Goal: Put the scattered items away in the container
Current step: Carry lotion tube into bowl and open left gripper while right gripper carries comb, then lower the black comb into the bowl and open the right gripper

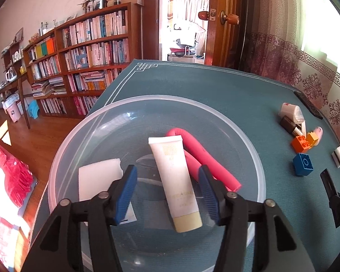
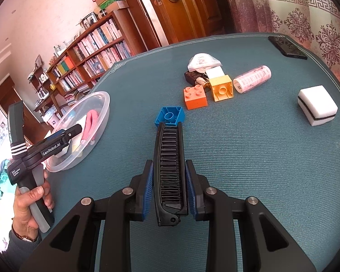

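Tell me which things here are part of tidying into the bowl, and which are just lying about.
Part of the job:
clear bowl, with tube, pink roller and white sponge inside
black comb, gripped by the right gripper
blue brick, orange brick, yellow brick
striped sponge
patterned roller

Just lying about:
phone
bookshelf

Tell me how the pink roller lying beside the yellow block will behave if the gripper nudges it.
The pink roller is a cylinder lying on its side, so it will probably roll across the cloth. Its hollow, mesh-like body suggests it is light and may crush slightly. The yellow block beside it would likely stop a roll that way.
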Motion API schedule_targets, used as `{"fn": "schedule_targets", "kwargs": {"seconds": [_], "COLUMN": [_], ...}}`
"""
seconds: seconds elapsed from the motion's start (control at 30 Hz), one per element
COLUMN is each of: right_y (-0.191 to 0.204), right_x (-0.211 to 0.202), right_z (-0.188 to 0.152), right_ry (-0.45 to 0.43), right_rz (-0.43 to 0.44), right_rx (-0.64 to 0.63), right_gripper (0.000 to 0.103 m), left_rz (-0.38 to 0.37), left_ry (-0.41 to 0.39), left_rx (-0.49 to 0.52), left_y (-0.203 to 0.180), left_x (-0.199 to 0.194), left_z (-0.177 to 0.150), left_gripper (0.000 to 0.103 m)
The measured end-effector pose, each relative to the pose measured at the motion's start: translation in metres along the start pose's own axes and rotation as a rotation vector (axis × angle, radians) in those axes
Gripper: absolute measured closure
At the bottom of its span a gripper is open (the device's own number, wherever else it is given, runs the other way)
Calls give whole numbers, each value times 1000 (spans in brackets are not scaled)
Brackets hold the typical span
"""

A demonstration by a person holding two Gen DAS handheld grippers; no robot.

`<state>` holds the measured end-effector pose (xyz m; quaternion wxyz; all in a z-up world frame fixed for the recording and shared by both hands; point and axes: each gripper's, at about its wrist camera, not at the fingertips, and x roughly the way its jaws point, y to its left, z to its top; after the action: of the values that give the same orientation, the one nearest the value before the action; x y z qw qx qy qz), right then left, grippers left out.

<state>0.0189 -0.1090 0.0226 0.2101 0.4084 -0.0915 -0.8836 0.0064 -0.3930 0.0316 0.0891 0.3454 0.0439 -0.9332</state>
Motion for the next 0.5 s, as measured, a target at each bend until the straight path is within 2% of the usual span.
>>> {"fn": "schedule_targets", "kwargs": {"seconds": [0.2,0.5], "right_y": [14,55], "right_x": [3,13], "right_z": [4,22], "right_ry": [2,-15], "right_rz": [13,68], "right_rx": [-25,-99], "right_gripper": [74,74], "left_rz": [-14,12], "left_ry": [-23,-64], "left_rx": [2,-43], "left_y": [3,25], "left_x": [-10,-25], "left_z": [5,14], "left_gripper": [25,21]}}
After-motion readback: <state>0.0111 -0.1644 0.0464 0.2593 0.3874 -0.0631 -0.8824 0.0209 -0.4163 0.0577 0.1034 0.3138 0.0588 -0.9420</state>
